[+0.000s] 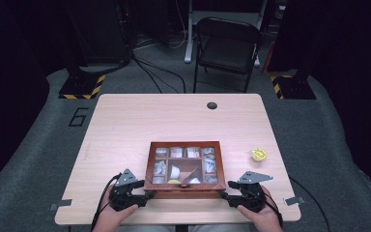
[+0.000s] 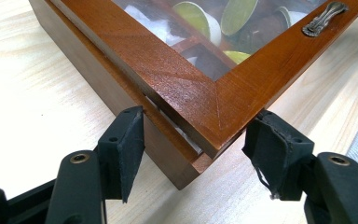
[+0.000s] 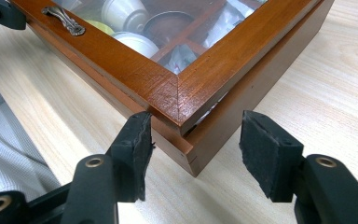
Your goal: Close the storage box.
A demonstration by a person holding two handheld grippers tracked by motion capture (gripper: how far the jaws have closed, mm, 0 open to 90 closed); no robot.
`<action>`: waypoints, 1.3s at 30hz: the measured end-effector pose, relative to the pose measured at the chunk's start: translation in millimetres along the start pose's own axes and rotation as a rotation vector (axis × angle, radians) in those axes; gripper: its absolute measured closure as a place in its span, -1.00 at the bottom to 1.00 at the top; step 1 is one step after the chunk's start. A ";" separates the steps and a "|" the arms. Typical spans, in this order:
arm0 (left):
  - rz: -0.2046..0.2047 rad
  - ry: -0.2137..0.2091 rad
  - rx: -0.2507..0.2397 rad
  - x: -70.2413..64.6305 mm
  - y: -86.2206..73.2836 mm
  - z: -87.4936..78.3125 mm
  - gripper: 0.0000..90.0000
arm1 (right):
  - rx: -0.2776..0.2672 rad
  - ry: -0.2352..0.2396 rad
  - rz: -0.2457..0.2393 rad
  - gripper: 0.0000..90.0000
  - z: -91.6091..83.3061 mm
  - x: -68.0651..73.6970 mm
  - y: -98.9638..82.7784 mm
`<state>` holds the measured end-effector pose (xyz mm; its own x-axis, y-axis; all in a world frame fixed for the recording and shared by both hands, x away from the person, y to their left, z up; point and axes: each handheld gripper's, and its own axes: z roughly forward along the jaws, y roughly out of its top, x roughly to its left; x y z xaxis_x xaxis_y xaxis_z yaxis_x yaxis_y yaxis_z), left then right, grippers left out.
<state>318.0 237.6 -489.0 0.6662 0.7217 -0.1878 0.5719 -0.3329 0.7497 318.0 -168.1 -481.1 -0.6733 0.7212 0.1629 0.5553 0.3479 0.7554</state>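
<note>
Wooden box straddled at both near corners

Wooden glass-lidded box (image 1: 185,168) sits by the bench (image 1: 125,121) near edge, centred. Left hand-held gripper (image 2: 193,156) brackets its near-left corner, right hand-held gripper (image 3: 193,151) its near-right corner; both part-open, pads around the corners, contact unclear. Yellow capsule (image 1: 258,154) lies toward the right edge.

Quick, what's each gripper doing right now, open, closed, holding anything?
Left gripper: jaws part open astride the near left corner of the wooden box; pad contact cannot be told.
Right gripper: open around the near right corner, pads clear of the wood.
</note>
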 end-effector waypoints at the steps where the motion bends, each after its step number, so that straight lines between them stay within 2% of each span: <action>1: 0.001 0.001 0.002 0.0 -0.1 0.0 -0.16 | 0.000 0.002 0.002 -0.04 0.0 0.2 0.0; 3: 0.011 0.005 0.007 0.4 -0.2 -0.1 -0.16 | 0.002 0.003 -0.002 -0.05 0.2 -0.4 -0.2; 5: 0.001 0.011 0.013 -0.4 -1.5 0.0 -0.16 | 0.006 0.005 0.006 -0.06 0.3 -0.4 -0.4; 6: -0.002 0.001 0.025 -0.9 -2.0 0.1 -0.16 | 0.002 0.011 0.013 -0.06 0.0 -0.6 -0.4; 9: 0.016 0.010 0.030 -2.9 -3.7 -0.6 -0.17 | -0.007 0.021 0.035 -0.07 -1.6 -2.1 -1.3; 10: 0.005 0.004 0.014 -3.2 -3.9 -2.2 -0.17 | -0.004 0.020 0.042 -0.07 -2.2 -2.5 -2.1; 15: -0.031 -0.011 -0.001 -0.4 -3.1 -3.6 -0.20 | -0.009 0.017 0.043 -0.08 -4.0 -4.0 -2.6; 20: -0.030 -0.007 -0.005 0.3 -1.7 -5.6 -0.20 | -0.015 0.014 0.034 -0.09 -3.5 -2.0 -1.8; 22: -0.034 0.004 -0.025 0.3 0.4 -7.9 -0.20 | -0.019 0.015 0.029 -0.09 -4.7 -1.4 -0.5; 24: -0.038 -0.003 -0.034 0.6 2.7 -9.8 -0.20 | -0.026 0.013 0.027 -0.10 -5.9 -0.4 0.9; 27: -0.050 -0.007 -0.041 1.7 5.8 -12.3 -0.20 | -0.037 0.008 0.017 -0.11 -8.4 0.0 5.2; 30: -0.036 -0.002 -0.037 4.4 9.3 -15.3 -0.20 | -0.053 0.009 0.016 -0.11 -10.9 -0.3 9.7; 33: -0.054 0.002 -0.046 7.6 13.8 -17.2 -0.21 | -0.066 0.010 0.016 -0.13 -13.4 -1.5 15.5; 36: -0.054 0.021 -0.058 11.6 20.6 -19.0 -0.21 | -0.070 0.015 0.034 -0.14 -14.6 -3.8 22.5; 38: -0.067 0.037 -0.084 13.5 25.9 -19.2 -0.21 | -0.078 0.004 0.025 -0.14 -14.6 -6.5 27.8; 39: -0.066 0.041 -0.087 15.8 28.8 -19.2 -0.21 | -0.082 -0.002 0.035 -0.15 -13.9 -7.8 31.1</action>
<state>335.9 251.1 -458.2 0.6076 0.7649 -0.2139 0.5689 -0.2312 0.7893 333.7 -171.3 -450.1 -0.6529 0.7335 0.1890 0.5368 0.2720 0.7986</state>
